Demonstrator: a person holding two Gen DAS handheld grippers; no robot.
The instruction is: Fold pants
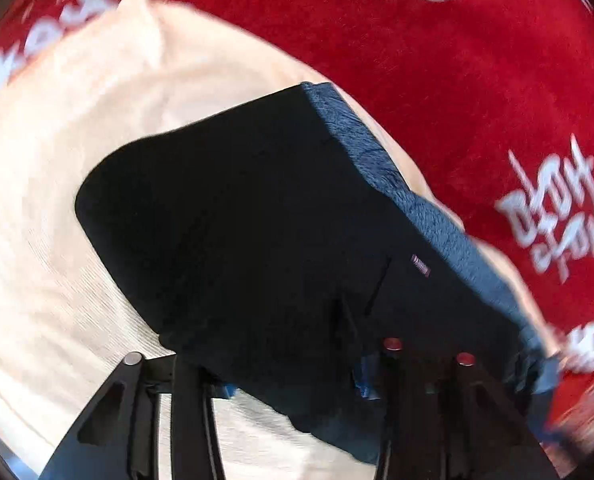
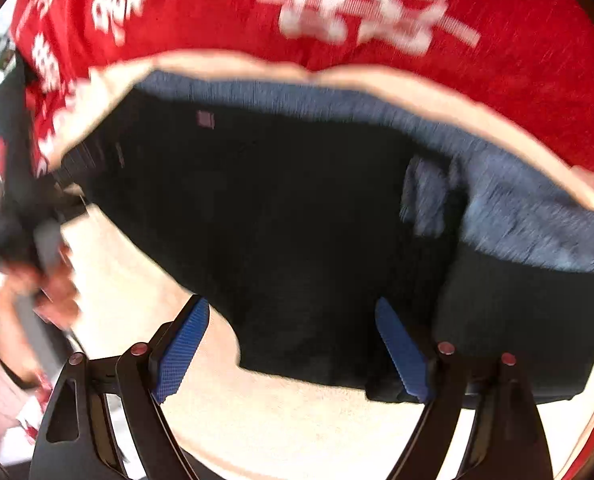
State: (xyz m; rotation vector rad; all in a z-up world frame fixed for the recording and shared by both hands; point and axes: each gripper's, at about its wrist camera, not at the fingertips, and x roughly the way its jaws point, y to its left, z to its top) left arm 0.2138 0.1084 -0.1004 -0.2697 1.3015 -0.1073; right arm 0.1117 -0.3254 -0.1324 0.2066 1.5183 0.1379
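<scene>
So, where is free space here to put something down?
Bare cream cloth lies left of the dark pants, and more between the right gripper fingers. The red cloth beyond is bare. The pants fill the middle.

Black linkage arms are showing on the right gripper (image 2: 293, 344), with blue ribbed pads (image 2: 183, 350) and red-capped pivot screws. The left gripper (image 1: 293, 388) is showing matching black arms; a bare-skinned hand (image 2: 51, 288) is blurring past.
</scene>
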